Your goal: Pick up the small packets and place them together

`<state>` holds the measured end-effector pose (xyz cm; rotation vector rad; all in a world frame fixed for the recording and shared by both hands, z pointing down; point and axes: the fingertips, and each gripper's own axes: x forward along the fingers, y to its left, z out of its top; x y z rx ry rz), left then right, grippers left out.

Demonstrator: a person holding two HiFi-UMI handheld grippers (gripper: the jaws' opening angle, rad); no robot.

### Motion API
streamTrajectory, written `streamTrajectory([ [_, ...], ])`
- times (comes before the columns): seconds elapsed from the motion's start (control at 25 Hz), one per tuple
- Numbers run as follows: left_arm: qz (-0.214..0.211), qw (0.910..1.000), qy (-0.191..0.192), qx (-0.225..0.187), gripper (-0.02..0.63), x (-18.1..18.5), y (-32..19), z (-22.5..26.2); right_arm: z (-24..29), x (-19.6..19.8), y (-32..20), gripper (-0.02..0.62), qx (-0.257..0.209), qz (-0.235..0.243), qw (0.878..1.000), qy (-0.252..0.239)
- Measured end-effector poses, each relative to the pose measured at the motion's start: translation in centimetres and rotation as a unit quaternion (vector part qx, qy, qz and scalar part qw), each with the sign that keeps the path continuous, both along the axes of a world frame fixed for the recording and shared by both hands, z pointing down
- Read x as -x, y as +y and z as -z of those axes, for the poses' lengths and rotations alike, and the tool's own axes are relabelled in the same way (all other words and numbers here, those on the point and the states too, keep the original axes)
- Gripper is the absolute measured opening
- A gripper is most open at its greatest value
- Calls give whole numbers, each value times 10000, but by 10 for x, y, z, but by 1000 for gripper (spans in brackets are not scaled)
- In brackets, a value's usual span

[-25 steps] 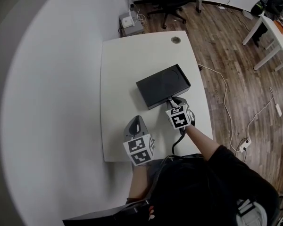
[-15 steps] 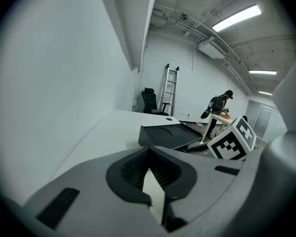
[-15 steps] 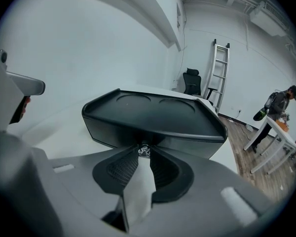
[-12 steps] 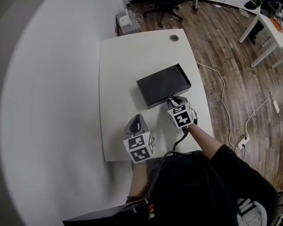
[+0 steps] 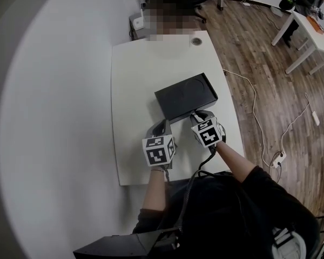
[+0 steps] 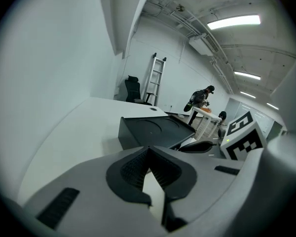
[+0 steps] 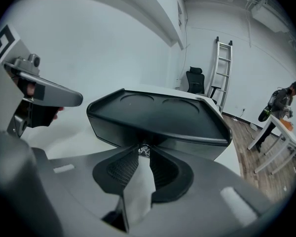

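Packet (image 7: 141, 152), small and crinkled silver, sits pinched at the very tips of my right gripper (image 7: 143, 147), right against the near wall of the black tray (image 7: 108, 127) on the white table (image 5: 135, 90). My left gripper (image 6: 148, 151) is clenched on nothing, near the tray. With so thin a bite, I judge the packet could slip free or snag under the tray's rim as I lift.

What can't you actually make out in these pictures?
Right gripper view: the small crinkled thing held in the jaws of the right gripper is too small to identify.
Head view: that gripper's own body hides it.
All views: the black tray hides whatever may lie under it.
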<state>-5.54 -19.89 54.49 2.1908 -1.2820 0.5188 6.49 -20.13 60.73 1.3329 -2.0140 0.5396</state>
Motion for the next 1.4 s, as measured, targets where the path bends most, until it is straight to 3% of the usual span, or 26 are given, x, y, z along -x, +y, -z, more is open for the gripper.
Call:
streamTrajectory([
  [0.16, -188, 9993, -215, 258, -2, -7, -8, -8, 1, -3, 0, 71, -13, 44, 10000, 67],
  [0.6, -184, 9988, -247, 388, -2, -9, -8, -7, 1, -5, 10, 70, -6, 299, 9995, 33],
  [1.4, -316, 9974, -302, 564, -2, -12, -6, -6, 5, -18, 82, 69, 462, 643, 9966, -207],
])
